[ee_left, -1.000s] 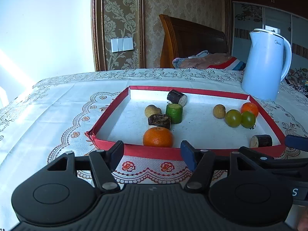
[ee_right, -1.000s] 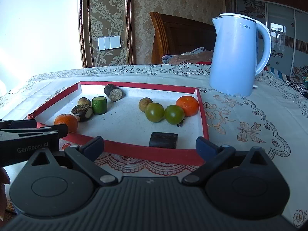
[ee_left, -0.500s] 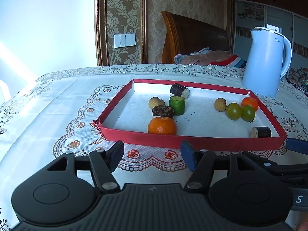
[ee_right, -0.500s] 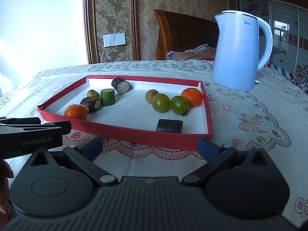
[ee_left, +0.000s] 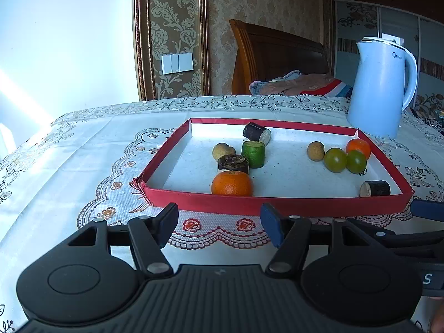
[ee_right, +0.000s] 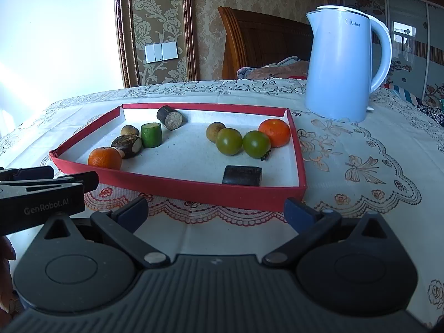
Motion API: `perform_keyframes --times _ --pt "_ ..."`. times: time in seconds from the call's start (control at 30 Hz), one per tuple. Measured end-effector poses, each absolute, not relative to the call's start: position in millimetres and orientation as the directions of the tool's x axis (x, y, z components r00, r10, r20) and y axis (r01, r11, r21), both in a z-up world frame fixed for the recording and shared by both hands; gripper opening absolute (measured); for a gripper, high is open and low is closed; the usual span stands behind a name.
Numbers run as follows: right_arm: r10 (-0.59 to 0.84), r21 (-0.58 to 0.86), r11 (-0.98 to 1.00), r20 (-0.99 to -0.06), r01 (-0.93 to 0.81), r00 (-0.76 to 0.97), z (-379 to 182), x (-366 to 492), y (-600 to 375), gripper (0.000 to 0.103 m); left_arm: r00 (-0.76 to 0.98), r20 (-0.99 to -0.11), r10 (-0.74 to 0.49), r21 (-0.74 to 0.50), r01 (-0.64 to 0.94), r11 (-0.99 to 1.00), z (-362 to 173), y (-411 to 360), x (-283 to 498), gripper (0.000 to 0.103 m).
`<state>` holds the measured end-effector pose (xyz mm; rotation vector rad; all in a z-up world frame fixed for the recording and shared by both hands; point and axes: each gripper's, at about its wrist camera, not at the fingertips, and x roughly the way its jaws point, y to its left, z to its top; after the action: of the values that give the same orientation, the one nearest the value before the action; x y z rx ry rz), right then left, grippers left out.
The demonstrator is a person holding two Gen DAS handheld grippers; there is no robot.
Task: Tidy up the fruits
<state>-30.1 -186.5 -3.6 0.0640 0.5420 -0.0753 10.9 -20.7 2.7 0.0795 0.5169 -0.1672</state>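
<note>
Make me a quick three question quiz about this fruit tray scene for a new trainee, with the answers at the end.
1. True or false: the pale blue plastic electric kettle stands inside the shallow red-walled cardboard tray.
2. How many round green tomatoes lie in the tray?
3. Multiple choice: the left tongs and the right tongs are A) both open and empty, B) both shut on fruit, C) one open, one shut.

Key
1. False: it stands on the embroidered white tablecloth, outside the tray.
2. Two, side by side next to a round orange mandarin.
3. A.
</note>
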Motion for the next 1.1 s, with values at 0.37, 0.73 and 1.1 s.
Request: perform_keyframes --times 0.37,0.73,1.1 --pt "-0.053 0.049 0.995 -0.525 0.092 0.850 -4.0 -29.2 -188.4 0.103 0.863 -0.487 -0.134 0.045 0.179 0.983 3.3 -21.8 9.4 0.065" --pt "-0.051 0.053 0.994 -0.531 0.093 0.846 -4.9 -28.3 -189.1 0.103 0.868 -0.480 -0.126 0.059 0.175 0.983 3.2 -23.2 8.2 0.065" --pt "-0.051 0.057 0.994 -0.534 0.096 0.844 -4.9 -28.2 -189.9 0.103 0.870 -0.478 -0.120 0.067 0.172 0.983 3.0 -23.6 8.1 0.065"
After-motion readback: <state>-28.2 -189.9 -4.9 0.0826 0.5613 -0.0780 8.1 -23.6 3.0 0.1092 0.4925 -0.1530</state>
